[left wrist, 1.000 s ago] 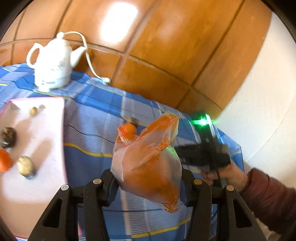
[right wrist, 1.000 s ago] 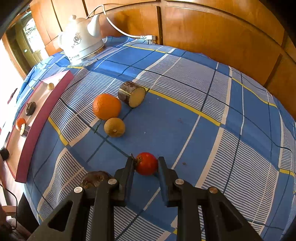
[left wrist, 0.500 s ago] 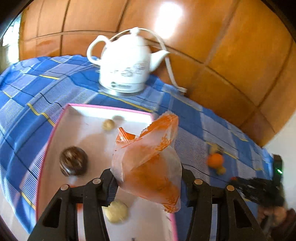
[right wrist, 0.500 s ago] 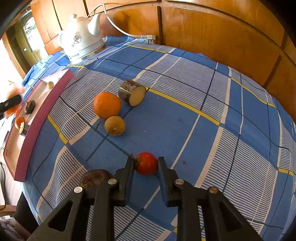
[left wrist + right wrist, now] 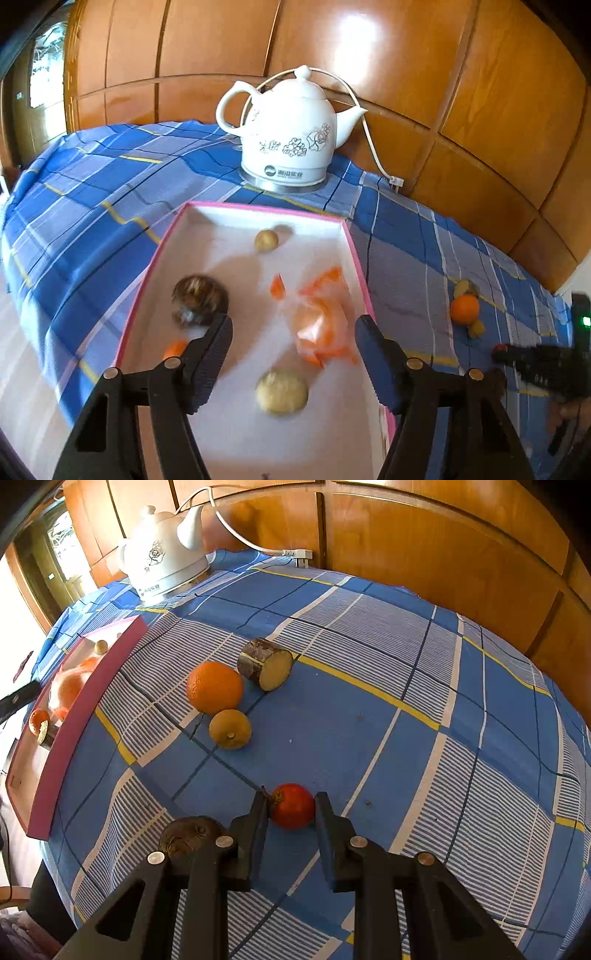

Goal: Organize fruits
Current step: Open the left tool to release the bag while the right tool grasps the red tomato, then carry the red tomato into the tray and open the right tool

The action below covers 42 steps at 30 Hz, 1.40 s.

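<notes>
My left gripper [image 5: 293, 328] hangs over the pink-rimmed white tray [image 5: 266, 208], its jaws opening. A clear orange bag of oranges [image 5: 321, 325], blurred, lies in the tray between the fingers and below them, free of the pads. The bag [image 5: 68, 690] also shows in the right wrist view. My right gripper [image 5: 290, 805] is shut on a small red fruit [image 5: 291, 806] that rests on the blue checked cloth [image 5: 369, 738]. Beyond it lie an orange [image 5: 214, 687], a yellow-brown fruit [image 5: 230, 728] and a cut brown-skinned piece [image 5: 266, 663].
The tray holds a dark brown ball [image 5: 200, 301], two tan balls [image 5: 282, 391] and an orange piece [image 5: 175, 349]. A white kettle [image 5: 291, 136] with its cord stands behind the tray. A dark round thing [image 5: 190, 834] lies beside my right gripper's left finger. Wooden panels back the table.
My left gripper swung from the cloth to above the tray and opened. The bag it held has dropped into the tray. The right gripper and its red fruit have not moved.
</notes>
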Available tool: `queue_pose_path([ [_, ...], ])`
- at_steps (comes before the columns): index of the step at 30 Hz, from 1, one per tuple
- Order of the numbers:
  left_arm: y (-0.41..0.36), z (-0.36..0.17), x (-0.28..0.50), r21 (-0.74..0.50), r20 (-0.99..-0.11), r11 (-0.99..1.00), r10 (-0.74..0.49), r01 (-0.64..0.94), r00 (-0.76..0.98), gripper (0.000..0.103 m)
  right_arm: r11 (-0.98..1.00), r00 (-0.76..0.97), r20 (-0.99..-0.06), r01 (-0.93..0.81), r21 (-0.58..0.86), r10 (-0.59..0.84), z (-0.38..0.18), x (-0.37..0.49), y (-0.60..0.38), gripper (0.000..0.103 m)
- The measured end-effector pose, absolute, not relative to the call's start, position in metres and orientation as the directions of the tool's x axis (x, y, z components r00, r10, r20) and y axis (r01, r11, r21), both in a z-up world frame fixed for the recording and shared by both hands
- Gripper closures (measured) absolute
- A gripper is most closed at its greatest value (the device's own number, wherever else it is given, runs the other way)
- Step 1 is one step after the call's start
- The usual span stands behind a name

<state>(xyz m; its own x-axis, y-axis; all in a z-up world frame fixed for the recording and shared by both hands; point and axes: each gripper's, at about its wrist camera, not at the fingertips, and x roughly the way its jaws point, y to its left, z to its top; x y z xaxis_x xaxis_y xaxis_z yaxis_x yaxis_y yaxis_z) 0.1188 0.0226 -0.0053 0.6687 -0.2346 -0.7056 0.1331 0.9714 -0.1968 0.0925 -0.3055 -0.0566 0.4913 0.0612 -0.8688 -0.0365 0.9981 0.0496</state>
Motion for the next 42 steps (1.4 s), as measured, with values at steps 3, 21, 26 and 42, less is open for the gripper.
queue_pose_path([
  [3, 0.026, -0.009, 0.096, -0.179, -0.710, 0.977, -0.211, 0.118, 0.671, 0.037, 0.998, 0.493, -0.868, -0.034, 0.047, 0.058, -0.057, 0.092, -0.305, 0.078],
  [21, 0.035, -0.014, 0.063, -0.130, -0.729, 0.990, -0.133, 0.056, 0.671, 0.036, 0.998, 0.549, -0.834, -0.040, 0.052, 0.065, -0.031, 0.085, -0.298, 0.078],
  [26, 0.044, -0.012, 0.061, -0.130, -0.721, 0.991, -0.113, 0.026, 0.683, 0.034, 0.993, 0.573, -0.811, -0.090, 0.082, 0.119, -0.008, 0.081, -0.279, 0.078],
  [42, 0.065, -0.007, 0.054, -0.133, -0.698, 0.991, -0.087, -0.010, 0.711, 0.033, 0.870, 0.472, -0.751, -0.404, 0.282, 0.462, -0.006, 0.089, -0.109, 0.078],
])
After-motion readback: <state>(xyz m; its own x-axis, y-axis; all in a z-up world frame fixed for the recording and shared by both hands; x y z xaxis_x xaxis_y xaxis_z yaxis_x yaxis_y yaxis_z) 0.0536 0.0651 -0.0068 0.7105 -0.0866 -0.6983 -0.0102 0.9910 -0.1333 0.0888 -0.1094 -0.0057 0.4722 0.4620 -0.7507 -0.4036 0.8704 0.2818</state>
